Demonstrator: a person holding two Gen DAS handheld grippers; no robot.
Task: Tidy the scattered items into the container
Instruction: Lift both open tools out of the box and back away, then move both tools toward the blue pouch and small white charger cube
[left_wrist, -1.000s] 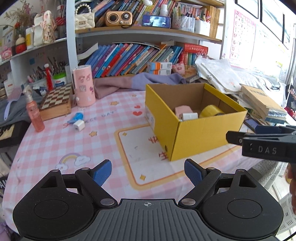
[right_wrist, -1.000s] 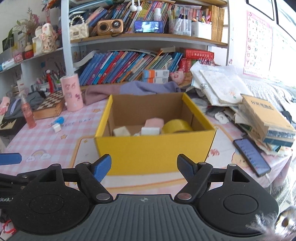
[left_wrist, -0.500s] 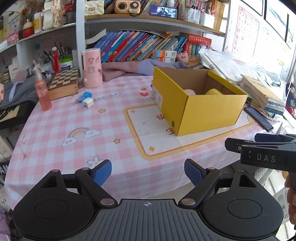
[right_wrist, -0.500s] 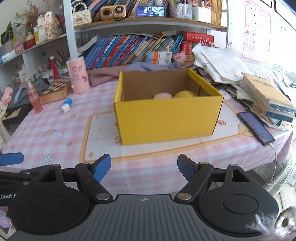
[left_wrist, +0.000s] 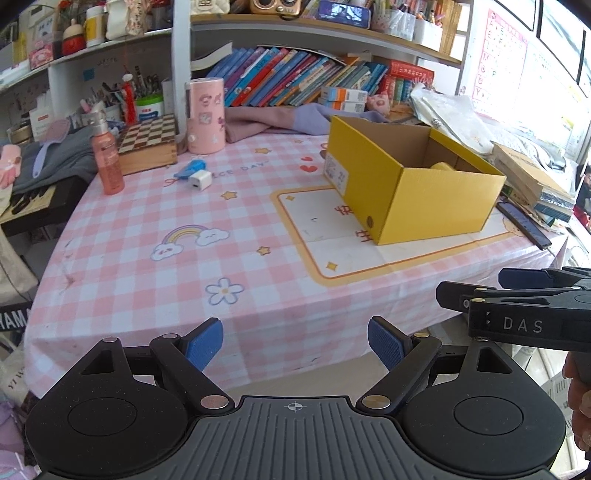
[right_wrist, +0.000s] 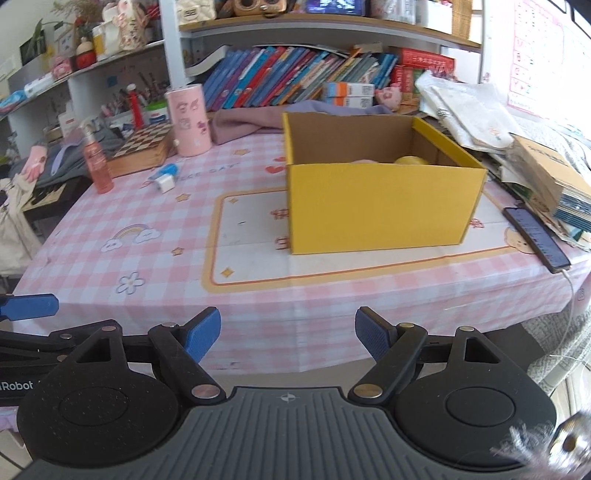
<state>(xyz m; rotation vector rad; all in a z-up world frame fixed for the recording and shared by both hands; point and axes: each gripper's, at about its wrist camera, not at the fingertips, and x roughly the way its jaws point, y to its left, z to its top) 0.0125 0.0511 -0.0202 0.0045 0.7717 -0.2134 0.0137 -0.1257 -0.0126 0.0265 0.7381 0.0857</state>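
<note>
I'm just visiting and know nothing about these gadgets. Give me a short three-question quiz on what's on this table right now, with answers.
1. True or false: the left gripper holds something.
2. What lies nearest the white charger? A) phone B) blue item C) yellow roll
3. Fill in: the yellow roll sits inside the ____.

Key:
1. False; the left gripper and the right gripper are open and empty.
2. B, the blue item; the phone lies beyond the box.
3. box.

Left gripper (left_wrist: 295, 345): black linkage arms, blue ribbed pads, silver rivets, grey ridged base. Right gripper (right_wrist: 288, 336) matched; white "DAS" lettering on side.
</note>
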